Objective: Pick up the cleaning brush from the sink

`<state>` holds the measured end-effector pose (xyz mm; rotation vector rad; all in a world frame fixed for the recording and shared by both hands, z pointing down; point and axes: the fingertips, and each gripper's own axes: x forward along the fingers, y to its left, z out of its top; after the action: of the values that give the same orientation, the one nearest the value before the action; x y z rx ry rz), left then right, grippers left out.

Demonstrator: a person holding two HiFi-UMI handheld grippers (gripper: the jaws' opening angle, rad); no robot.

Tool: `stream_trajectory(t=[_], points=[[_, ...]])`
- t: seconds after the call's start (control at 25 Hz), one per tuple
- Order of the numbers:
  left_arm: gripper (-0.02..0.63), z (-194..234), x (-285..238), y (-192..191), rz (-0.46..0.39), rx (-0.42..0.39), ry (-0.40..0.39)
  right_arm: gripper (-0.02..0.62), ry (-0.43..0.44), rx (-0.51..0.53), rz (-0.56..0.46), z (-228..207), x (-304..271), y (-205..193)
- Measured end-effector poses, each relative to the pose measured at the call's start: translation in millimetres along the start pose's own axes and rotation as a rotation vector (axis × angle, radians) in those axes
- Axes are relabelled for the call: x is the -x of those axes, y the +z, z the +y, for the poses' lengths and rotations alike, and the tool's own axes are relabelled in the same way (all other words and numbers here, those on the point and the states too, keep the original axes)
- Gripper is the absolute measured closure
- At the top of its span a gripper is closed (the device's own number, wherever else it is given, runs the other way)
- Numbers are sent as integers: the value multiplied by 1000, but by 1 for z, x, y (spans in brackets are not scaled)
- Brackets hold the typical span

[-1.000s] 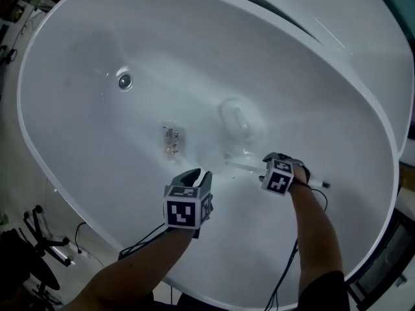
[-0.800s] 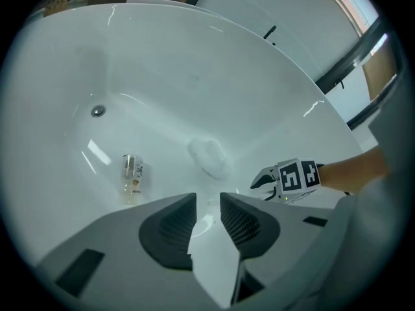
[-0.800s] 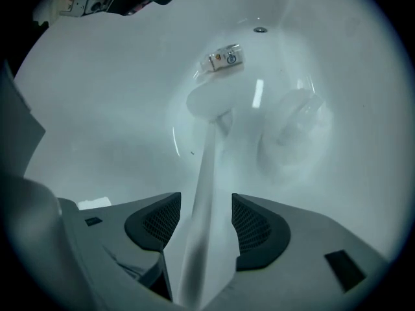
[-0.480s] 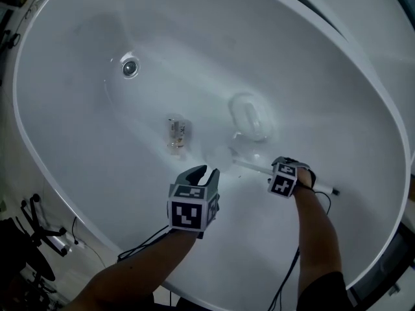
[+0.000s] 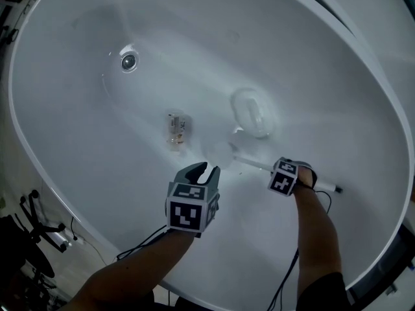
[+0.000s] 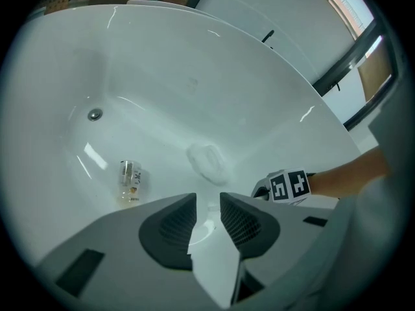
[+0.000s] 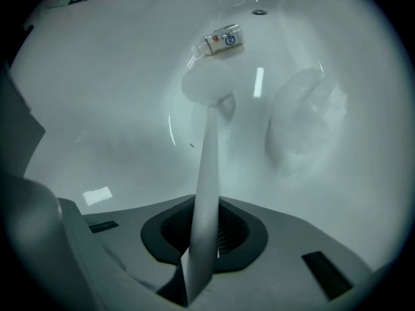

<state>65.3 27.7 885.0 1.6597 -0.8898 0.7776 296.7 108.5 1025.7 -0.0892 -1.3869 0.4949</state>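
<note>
The cleaning brush [image 5: 256,164] lies on the bottom of the white sink [image 5: 78,173], with its long white handle [image 7: 209,167] running to a round pale head [image 7: 207,86]. My right gripper [image 5: 283,173] [image 7: 206,229] has just been closing and is now shut on the handle, which sits between its pads. The handle's dark end [image 5: 336,188] sticks out past that hand on the right. My left gripper [image 5: 202,172] [image 6: 207,203] hovers to the left of the brush, open and with nothing between its jaws.
A small clear bottle [image 5: 176,131] [image 7: 222,39] lies on its side on the sink bottom, left of the brush. An oval white object [image 5: 249,115] [image 7: 305,118] rests beyond the brush head. The drain [image 5: 129,61] [image 6: 94,114] is at the far left end.
My right gripper has come down onto the brush handle. The left gripper has sunk slightly. The brush lies where it was.
</note>
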Motion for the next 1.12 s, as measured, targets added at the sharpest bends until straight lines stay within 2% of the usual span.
stream_trajectory(t=[0.24,0.36,0.48,0.56,0.68,0.84,0.96,1.12], points=[[476,-21,23,2,-39,-24,-20,574,-14,-52,-52,1,32,1],[476,-30,52,10,-57,-42,-26,574,-57,-60,-90,3,73,6],[476,-38,97,33,-107,-22,-21,574,-103,-72,-155,10,133,7],[476,-48,136,54,-153,-14,-20,574,-140,-93,-218,20,182,8],[476,-69,206,86,-225,-47,-11,574,-185,-151,-332,46,263,10],[476,-109,305,131,-361,-57,6,574,-248,-191,-440,83,374,1],[476,-151,384,150,-438,-111,-55,574,-305,-246,-551,120,463,-5],[476,-199,496,142,-507,-186,-155,574,-395,-299,-698,190,574,-11]])
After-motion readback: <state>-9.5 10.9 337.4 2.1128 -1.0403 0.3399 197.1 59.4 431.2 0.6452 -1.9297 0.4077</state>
